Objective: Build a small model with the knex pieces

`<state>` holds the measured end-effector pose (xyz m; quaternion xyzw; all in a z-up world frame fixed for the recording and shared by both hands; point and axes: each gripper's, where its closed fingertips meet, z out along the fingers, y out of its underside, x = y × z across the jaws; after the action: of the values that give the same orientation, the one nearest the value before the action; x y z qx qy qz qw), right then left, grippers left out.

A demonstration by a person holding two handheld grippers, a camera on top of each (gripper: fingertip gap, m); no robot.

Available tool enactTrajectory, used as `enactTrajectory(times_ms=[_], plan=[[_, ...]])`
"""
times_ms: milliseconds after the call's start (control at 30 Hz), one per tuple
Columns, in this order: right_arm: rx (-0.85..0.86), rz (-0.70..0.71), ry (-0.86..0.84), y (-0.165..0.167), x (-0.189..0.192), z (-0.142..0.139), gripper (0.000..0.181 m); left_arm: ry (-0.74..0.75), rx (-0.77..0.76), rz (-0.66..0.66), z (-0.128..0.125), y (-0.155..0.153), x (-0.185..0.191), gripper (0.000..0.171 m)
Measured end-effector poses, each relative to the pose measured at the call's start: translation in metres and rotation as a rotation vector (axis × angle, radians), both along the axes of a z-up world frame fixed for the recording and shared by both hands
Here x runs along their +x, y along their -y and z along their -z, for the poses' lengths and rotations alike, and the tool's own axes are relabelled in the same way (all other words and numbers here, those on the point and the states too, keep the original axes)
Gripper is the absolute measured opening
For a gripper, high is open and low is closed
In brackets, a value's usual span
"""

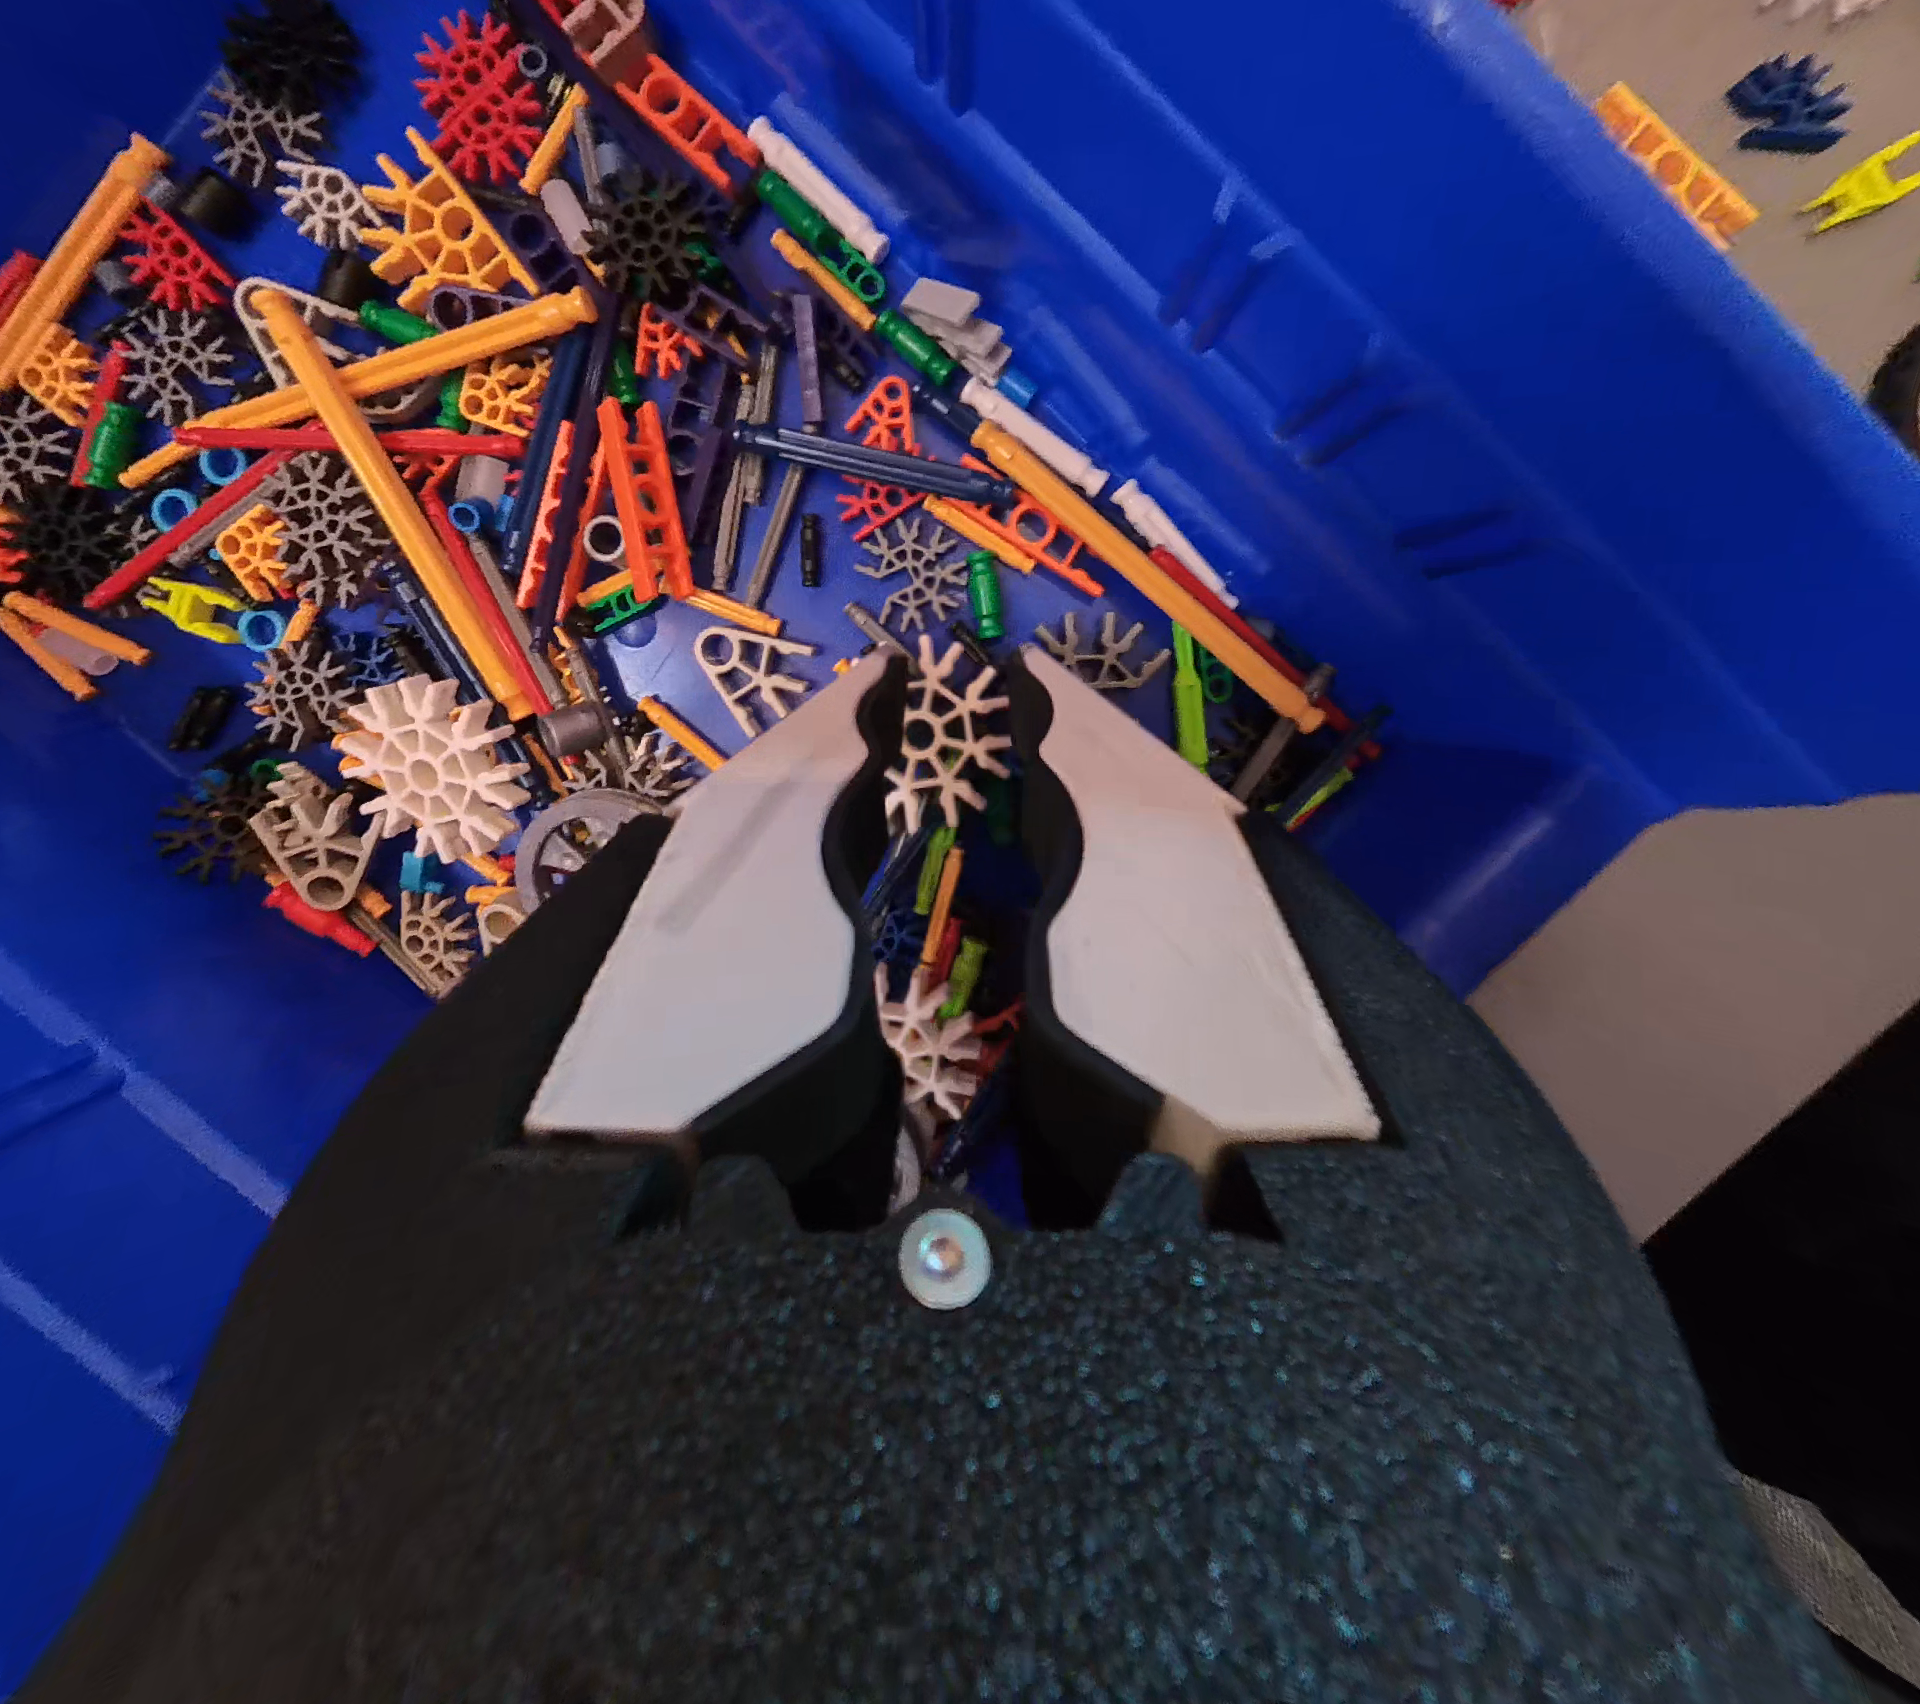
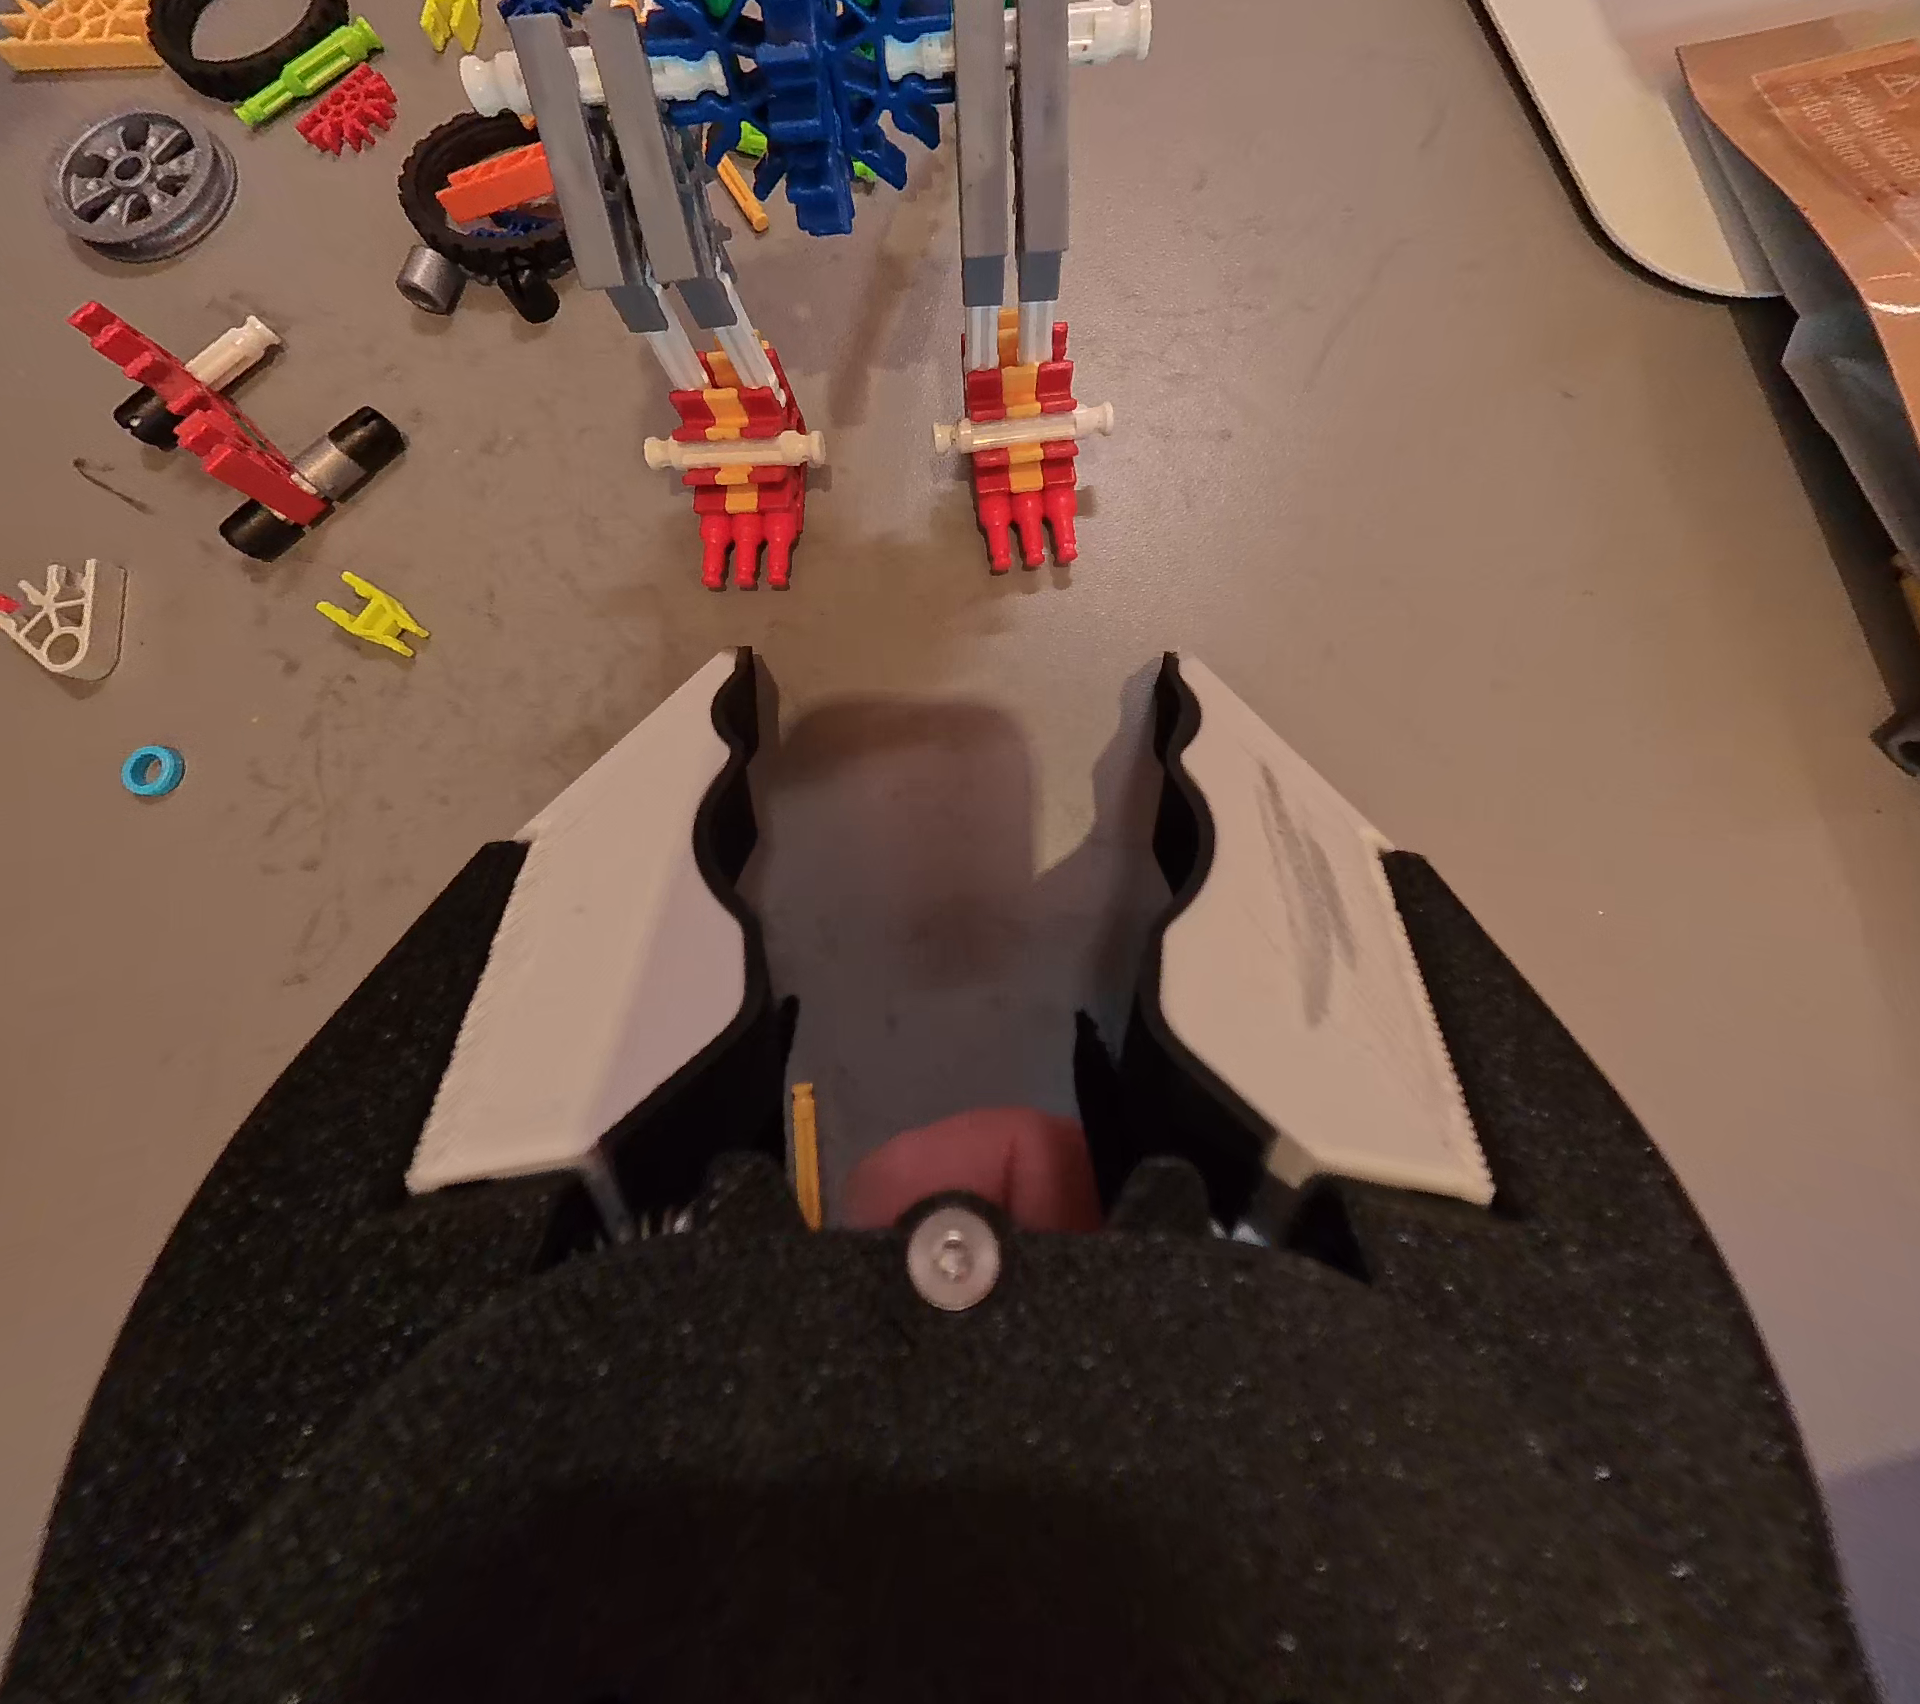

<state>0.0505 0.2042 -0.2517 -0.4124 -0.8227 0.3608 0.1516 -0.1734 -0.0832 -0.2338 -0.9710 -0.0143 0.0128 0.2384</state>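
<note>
The built model (image 2: 800, 33) is cut off by the top edge; part of the blue bin (image 1: 1143, 148) is hidden behind the left gripper (image 1: 951, 688).

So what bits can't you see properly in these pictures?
- Left wrist view: the left tongs cover part of the pile in the blue bin.
- Left wrist view: the pieces on the table beyond the bin are blurred.
- Right wrist view: the top of the toy figure is cut off by the upper edge.
- Right wrist view: the brown packet runs off the right edge.
</note>
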Motion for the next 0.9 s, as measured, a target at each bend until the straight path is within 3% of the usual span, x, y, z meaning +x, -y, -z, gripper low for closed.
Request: enactTrajectory(times_ms=[200,333,667,900], plan=[[-0.005,0.002,0.002,0.000,0.000,0.000,0.076,-0.081,0.041,-0.079,-0.013,-0.002,-0.025,0.024],[-0.006,0.002,0.002,0.000,0.000,0.000,0.076,-0.147,-0.004,-0.106,-0.004,-0.001,-0.035,0.040],[-0.009,0.003,0.003,0.000,0.000,-0.001,0.076,-0.161,0.011,-0.159,-0.006,-0.002,-0.046,0.025],[-0.006,0.002,0.002,0.000,0.000,-0.001,0.076,-0.147,-0.022,-0.141,0.006,-0.006,-0.044,0.018]])
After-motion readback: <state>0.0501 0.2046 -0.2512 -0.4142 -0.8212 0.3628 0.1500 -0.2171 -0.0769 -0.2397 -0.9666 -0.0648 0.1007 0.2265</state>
